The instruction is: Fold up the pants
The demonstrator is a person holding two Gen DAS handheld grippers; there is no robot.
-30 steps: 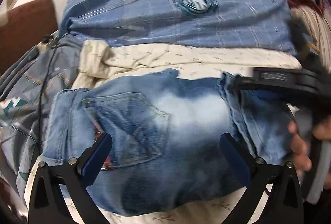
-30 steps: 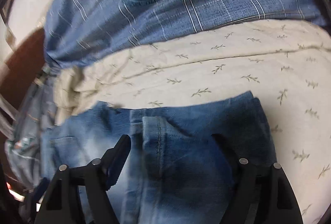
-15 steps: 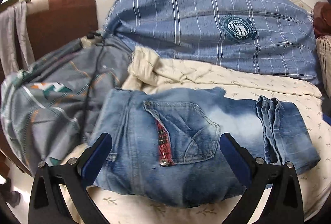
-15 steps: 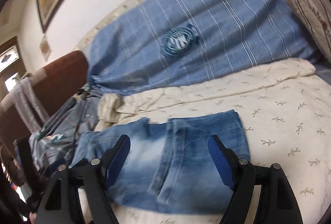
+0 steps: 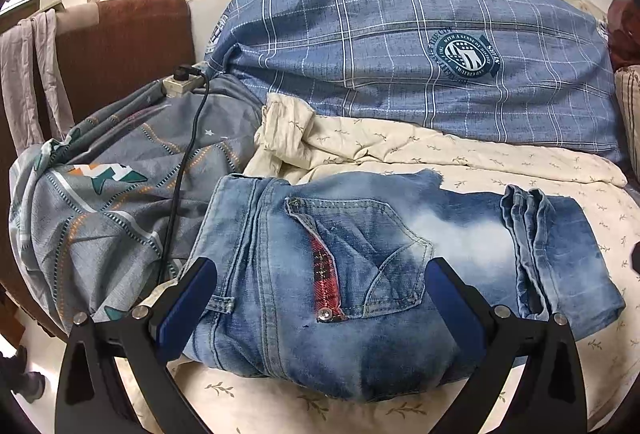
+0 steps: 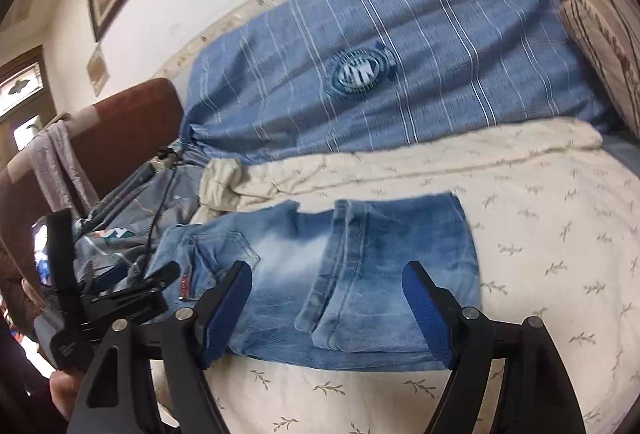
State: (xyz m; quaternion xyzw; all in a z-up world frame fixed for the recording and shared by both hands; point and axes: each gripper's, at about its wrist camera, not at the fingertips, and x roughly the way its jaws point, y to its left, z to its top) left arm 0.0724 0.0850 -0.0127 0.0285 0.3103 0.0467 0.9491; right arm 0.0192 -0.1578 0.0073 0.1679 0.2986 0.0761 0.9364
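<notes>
Denim, faded blue: pants (image 5: 360, 274) folded into a compact slab on the cream sheet (image 5: 480, 153) of the bed, waistband toward the grey quilt (image 5: 100, 193), leg hems stacked near the far end. Back pocket up, red plaid trim showing.

Left tongs (image 5: 320, 298) spread wide, empty, hovering over the pocket end. Right tongs (image 6: 328, 306) likewise spread wide, empty, above the hem end. No contact with cloth visible in either view.

Judged handling: heavy for cloth, thick, several layers deep; holds a crease but slumps if lifted from one edge. Not slippery, not fragile. Seams and waistband stiffest, so best bite there.

Where to grip, by estimate: near edge of the stack at both ends, all layers pinched together, one tong under. A grab at the top layer alone likely to peel the fold open.

Fold looks near complete; perhaps one more halving, waistband onto hems, or only a tidy.

Black cable (image 5: 188, 161) across the quilt, beside the waistband; possible snag.
</notes>
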